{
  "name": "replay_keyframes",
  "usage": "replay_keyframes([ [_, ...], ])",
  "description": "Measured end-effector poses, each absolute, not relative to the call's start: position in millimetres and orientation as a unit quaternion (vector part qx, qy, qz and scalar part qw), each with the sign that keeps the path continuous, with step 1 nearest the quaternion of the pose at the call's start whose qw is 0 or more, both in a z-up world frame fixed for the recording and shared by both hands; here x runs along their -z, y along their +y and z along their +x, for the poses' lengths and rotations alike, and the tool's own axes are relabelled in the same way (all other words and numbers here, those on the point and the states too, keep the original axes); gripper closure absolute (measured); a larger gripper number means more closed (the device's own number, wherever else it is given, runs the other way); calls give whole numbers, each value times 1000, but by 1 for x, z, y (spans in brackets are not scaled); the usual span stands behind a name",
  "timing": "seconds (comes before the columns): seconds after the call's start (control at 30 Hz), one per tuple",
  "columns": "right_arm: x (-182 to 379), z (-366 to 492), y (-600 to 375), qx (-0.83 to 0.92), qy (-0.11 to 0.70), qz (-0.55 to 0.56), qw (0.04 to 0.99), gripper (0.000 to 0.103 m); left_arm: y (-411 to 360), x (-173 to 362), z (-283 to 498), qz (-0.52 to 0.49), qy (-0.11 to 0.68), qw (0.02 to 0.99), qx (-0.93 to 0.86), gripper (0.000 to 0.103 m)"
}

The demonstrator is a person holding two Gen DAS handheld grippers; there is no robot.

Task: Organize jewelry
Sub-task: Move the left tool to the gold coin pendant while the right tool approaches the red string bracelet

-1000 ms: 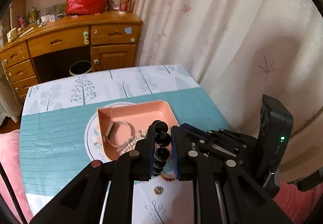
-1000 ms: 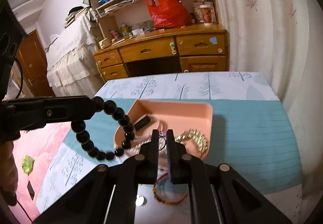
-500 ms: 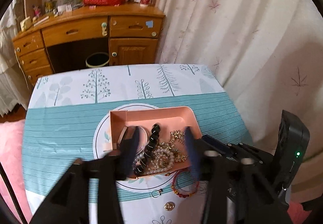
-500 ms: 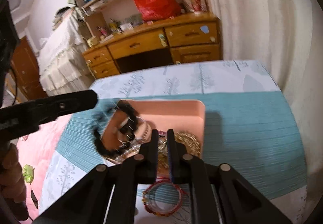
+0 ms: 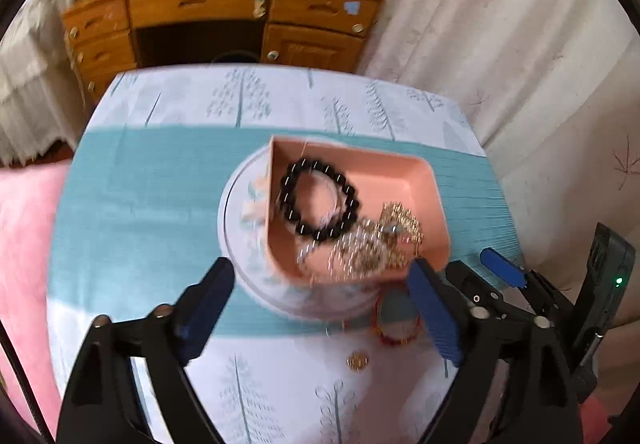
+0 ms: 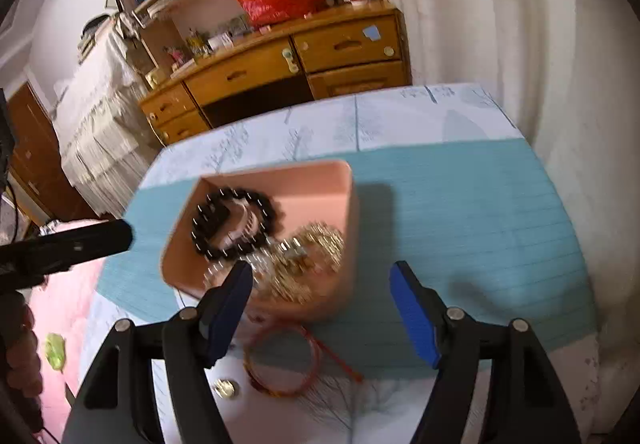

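Note:
A pink tray (image 5: pixel 416 174) (image 6: pixel 320 180) sits on the table. A black bead bracelet (image 5: pixel 320 200) (image 6: pixel 234 222) lies inside it, beside a heap of gold and silver chains (image 5: pixel 376 240) (image 6: pixel 304 260). A red string bracelet (image 5: pixel 398 326) (image 6: pixel 282 362) and a small gold piece (image 5: pixel 359 360) (image 6: pixel 225 388) lie on the cloth in front of the tray. My left gripper (image 5: pixel 320 308) is open and empty above the tray's near edge. My right gripper (image 6: pixel 322 308) is open and empty over the red bracelet.
The table has a teal and white tree-print cloth (image 5: pixel 152 196). A wooden desk (image 5: pixel 224 16) stands beyond it, a curtain (image 5: pixel 500 24) hangs on the right, and pink bedding (image 5: pixel 24 244) lies at the left. The left gripper's arm (image 6: pixel 68 246) shows in the right wrist view.
My left gripper opened and let go of the black bead bracelet, which now lies in the tray. My right gripper went from shut to open.

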State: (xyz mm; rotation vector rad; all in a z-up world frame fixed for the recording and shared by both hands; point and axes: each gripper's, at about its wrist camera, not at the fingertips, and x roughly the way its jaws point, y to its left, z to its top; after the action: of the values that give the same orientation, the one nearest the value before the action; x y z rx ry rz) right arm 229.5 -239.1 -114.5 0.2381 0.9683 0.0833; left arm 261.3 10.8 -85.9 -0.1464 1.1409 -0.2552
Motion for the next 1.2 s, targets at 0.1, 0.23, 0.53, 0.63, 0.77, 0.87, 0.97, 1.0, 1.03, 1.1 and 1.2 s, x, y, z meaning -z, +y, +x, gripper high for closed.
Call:
replay_keyframes([
  [0.1, 122, 219, -239, -49, 486, 96, 867, 31, 23, 105, 246, -92, 572, 811, 81, 2],
  [0.23, 130, 207, -234, -73, 509, 63, 855, 31, 36, 131, 225, -114, 618, 776, 59, 2],
  [0.53, 149, 175, -191, -164, 500, -153, 836, 31, 10, 149, 197, 4, 631, 773, 73, 2],
  [0.63, 154, 167, -181, -194, 485, -194, 830, 31, -4, 154, 189, 10, 630, 771, 92, 2],
  [0.77, 158, 163, -175, -223, 462, -216, 831, 31, -23, 164, 177, 32, 619, 774, 125, 2],
  [0.87, 159, 163, -174, -238, 447, -214, 835, 31, -37, 170, 165, 62, 604, 781, 147, 2],
  [0.97, 162, 169, -179, -255, 445, -193, 837, 31, -47, 173, 156, 87, 581, 794, 159, 4],
  [1.0, 163, 171, -182, -260, 446, -186, 836, 31, -49, 174, 154, 91, 574, 798, 160, 4],
  [1.03, 163, 173, -184, -265, 444, -182, 836, 30, -50, 174, 153, 91, 570, 800, 163, 5],
  [1.1, 164, 176, -186, -271, 444, -177, 836, 30, -51, 174, 154, 83, 563, 804, 175, 9],
  [1.2, 166, 182, -190, -277, 449, -158, 835, 30, -53, 174, 156, 82, 557, 807, 178, 28],
])
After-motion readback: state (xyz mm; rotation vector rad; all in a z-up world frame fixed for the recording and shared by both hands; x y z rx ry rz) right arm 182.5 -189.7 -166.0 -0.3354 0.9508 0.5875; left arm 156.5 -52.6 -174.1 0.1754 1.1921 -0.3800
